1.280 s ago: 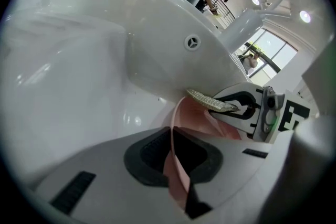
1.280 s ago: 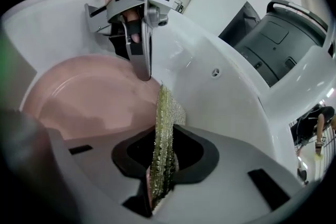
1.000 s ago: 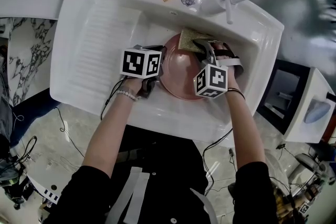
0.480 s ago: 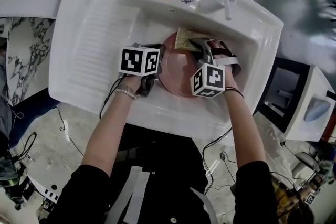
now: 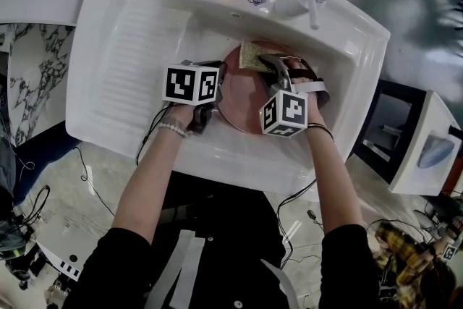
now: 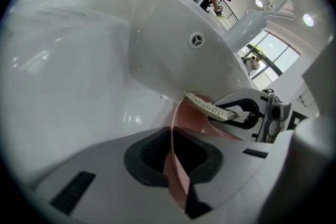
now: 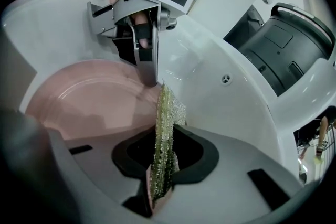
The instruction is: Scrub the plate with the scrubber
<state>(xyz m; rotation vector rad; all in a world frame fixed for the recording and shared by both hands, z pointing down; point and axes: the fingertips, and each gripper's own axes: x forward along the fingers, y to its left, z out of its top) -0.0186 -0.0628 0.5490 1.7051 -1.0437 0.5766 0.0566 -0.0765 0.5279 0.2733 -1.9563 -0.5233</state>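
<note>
a: where's the plate (image 5: pixel 239 94)?
b: mid-frame in the sink (image 5: pixel 130 47), with the left gripper (image 6: pixel 176 161) fingers clamped on its rim.
a: and the scrubber (image 5: pixel 252 54)?
b: pinched in the right gripper (image 7: pixel 163 165) fingers. it's slid a little leftward along the plate's upper edge (a scrubbing stroke under way, i'd say).

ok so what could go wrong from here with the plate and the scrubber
1. The left tongs pinch only the thin rim of the pink plate, so scrubbing pressure might twist it loose into the sink.
2. The right tongs hold the scrubber edge-on near the plate's far rim; it may fold or slide off onto the sink wall.
</note>
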